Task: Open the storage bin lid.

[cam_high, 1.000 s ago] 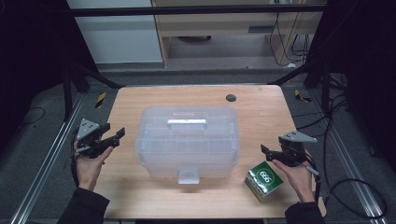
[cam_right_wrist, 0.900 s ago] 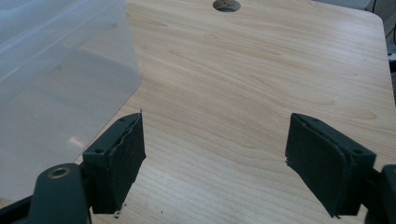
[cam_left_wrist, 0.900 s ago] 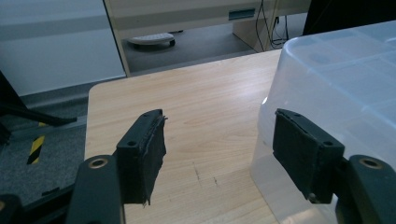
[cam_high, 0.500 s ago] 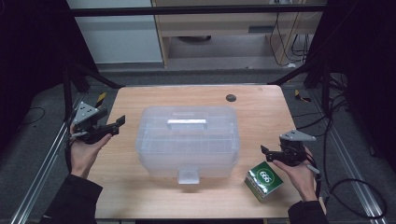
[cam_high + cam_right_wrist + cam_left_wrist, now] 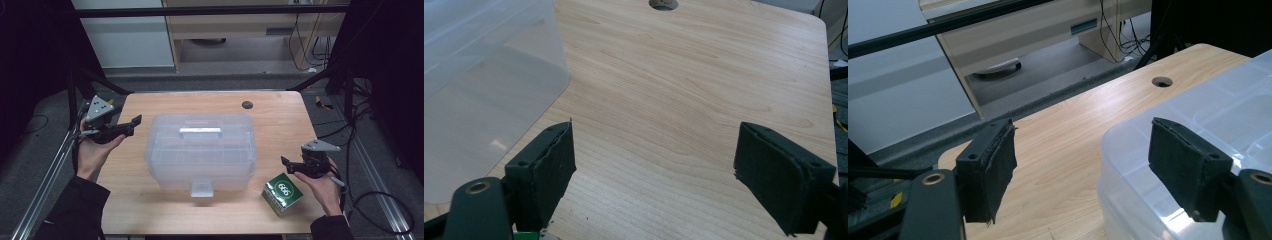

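Plastic box (image 5: 201, 151) untouched between left hand-held gripper (image 5: 131, 125) and right hand-held gripper (image 5: 288, 166), both wide apart, empty

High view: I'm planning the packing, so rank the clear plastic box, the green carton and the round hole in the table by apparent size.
1. clear plastic box
2. green carton
3. round hole, though farther from the camera
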Demonstrator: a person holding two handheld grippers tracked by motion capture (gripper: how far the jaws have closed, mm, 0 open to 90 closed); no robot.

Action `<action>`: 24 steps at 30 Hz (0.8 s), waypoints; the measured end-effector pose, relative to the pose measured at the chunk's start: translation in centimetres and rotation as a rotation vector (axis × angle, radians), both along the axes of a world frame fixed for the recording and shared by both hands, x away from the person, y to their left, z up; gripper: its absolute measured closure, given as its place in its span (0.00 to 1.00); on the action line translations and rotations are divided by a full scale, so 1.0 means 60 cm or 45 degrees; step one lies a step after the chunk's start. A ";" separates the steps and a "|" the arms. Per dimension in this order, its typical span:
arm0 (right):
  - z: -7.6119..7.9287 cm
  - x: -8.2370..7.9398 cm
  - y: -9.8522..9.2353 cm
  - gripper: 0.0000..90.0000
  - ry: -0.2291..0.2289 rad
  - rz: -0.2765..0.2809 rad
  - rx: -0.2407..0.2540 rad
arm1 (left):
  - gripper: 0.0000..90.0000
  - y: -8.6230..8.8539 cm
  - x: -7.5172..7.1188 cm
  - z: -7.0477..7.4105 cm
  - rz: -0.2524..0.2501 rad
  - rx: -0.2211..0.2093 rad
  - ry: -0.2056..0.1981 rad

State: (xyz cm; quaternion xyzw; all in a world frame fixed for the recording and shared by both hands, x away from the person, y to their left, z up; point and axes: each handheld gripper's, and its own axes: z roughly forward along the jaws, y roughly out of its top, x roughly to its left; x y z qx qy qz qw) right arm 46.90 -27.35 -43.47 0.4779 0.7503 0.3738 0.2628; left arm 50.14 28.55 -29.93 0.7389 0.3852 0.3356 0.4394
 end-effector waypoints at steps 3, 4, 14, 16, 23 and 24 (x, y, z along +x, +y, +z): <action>0.001 0.000 -0.003 0.19 -0.002 0.005 -0.011 | 0.29 -0.015 0.003 0.014 -0.018 0.048 -0.024; 0.001 0.000 -0.003 0.19 -0.002 0.005 -0.011 | 0.29 -0.015 0.003 0.014 -0.018 0.048 -0.024; 0.000 0.000 -0.005 0.19 0.003 0.016 -0.038 | 0.31 -0.049 -0.005 0.031 -0.078 0.135 -0.008; 0.001 0.000 -0.004 0.19 0.006 0.013 -0.035 | 0.31 -0.053 -0.007 0.033 -0.087 0.143 -0.011; 0.004 0.001 -0.002 0.19 0.009 0.022 -0.040 | 0.32 -0.064 -0.013 0.030 -0.115 0.199 0.016; 0.004 0.001 -0.001 0.19 0.015 0.019 -0.039 | 0.32 -0.064 -0.013 0.030 -0.117 0.200 0.018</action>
